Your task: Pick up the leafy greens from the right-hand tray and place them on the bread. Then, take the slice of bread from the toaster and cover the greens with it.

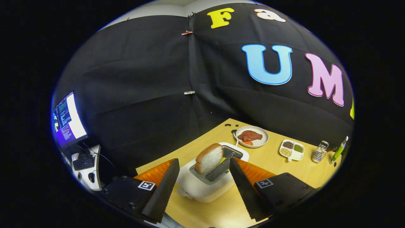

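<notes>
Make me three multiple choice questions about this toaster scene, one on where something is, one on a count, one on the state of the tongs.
1. Where is the tan slice of bread?
A. In the white toaster
B. On the round white plate
C. Flat on the wooden table

2. How many compartments hold fillings in the small white divided dish?
A. One
B. Three
C. Five

3. How are the tongs?
A. Shut on the bread
B. Shut on nothing
C. Open

Answers: 1 A, the slice stands up out of a toaster slot. 2 B, three separate fillings show. 3 C, the fingers stand apart either side of the toaster.
</notes>
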### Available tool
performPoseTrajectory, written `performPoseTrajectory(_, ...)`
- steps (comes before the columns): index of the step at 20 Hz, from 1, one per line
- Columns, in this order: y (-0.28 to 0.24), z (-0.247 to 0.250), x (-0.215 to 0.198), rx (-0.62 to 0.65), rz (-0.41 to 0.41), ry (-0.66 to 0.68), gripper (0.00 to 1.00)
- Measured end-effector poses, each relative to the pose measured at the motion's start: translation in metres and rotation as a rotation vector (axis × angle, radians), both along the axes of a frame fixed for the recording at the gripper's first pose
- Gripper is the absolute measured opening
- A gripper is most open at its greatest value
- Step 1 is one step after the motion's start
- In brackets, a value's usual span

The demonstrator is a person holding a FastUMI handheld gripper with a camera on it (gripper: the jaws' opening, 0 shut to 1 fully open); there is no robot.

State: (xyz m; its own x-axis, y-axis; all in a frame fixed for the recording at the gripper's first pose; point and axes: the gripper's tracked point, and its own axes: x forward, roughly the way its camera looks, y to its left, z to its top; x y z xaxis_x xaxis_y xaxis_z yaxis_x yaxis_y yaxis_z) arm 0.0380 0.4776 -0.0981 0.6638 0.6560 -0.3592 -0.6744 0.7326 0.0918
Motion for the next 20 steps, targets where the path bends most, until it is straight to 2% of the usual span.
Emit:
performPoseTrajectory(5, 0.031, -0.019, 0.007, 0.000, 0.004, 0.040, 0.99)
performPoseTrajectory(11, 0.043, -0.052, 0.040, 0.042, -0.095, 0.158, 0.98)
performPoseTrajectory(16, 0.046, -0.066, 0.059, 0.063, -0.176, 0.202, 0.98)
performPoseTrajectory(20, 0.052, -0.067, 0.060, 0.081, -0.192, 0.199, 0.94)
